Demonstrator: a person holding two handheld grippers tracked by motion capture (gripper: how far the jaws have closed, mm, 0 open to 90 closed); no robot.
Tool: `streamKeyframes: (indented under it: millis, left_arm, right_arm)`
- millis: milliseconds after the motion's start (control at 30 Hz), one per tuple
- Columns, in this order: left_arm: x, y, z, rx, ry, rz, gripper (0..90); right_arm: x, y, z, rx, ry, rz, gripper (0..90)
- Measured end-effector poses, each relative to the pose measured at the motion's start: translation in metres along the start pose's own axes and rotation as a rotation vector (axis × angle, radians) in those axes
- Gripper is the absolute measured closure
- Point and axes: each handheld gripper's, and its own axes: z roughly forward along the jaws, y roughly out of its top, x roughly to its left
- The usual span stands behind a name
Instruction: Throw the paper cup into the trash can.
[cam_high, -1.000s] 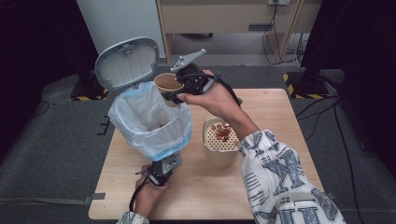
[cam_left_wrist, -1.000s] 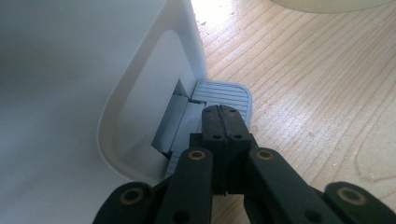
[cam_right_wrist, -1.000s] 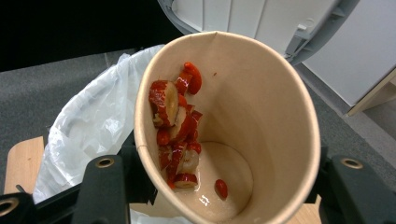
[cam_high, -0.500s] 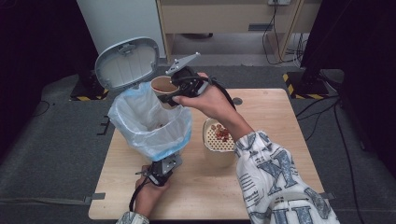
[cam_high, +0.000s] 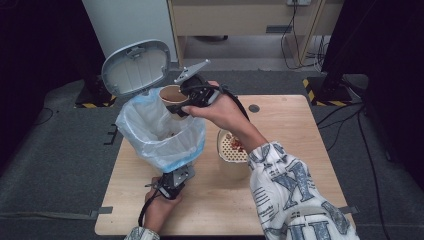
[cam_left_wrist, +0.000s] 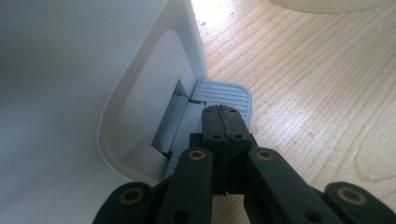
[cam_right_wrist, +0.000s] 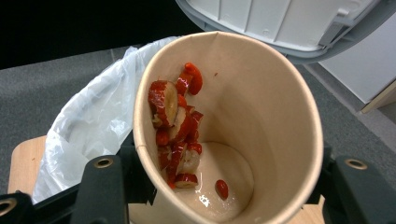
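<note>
Cup: paper cup (cam_right_wrist: 233, 126) tipped over the lined bin (cam_high: 160, 132), red fruit slices (cam_right_wrist: 175, 128) clinging inside.
Right gripper (cam_high: 192, 95): jaws grasping the cup.
Left gripper (cam_left_wrist: 223, 135): jaws clenched, on the bin's pedal (cam_left_wrist: 224, 95).

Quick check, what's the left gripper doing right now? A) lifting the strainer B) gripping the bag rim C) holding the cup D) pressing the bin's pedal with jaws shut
D: in the left gripper view the left gripper, jaws closed together, bears on the ribbed pedal at the bin's base, and the lid stands open.
</note>
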Motion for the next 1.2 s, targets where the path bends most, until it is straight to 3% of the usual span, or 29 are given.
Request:
streamKeyframes:
  millis: [300, 433, 500, 667, 1200]
  left_arm:
    - [0.0, 0.0, 0.0, -0.002, -0.001, -0.002, 89.1]
    - [0.0, 0.0, 0.0, -0.004, -0.001, -0.001, 89.1]
    - [0.0, 0.0, 0.0, -0.002, -0.001, -0.001, 89.2]
    - [0.0, 0.0, 0.0, -0.005, -0.002, -0.002, 89.1]
    - [0.0, 0.0, 0.0, -0.005, -0.003, -0.004, 89.1]
  right_arm:
    - [0.005, -0.003, 0.011, 0.015, 0.014, -0.003, 35.9]
    - [0.009, -0.004, 0.014, 0.002, 0.01, -0.003, 19.2]
    - [0.008, -0.004, 0.012, -0.014, 0.006, 0.01, 15.7]
    - [0.002, -0.007, 0.004, -0.03, -0.03, 0.027, 13.5]
    - [-0.013, -0.02, -0.015, -0.036, -0.067, 0.061, 13.7]
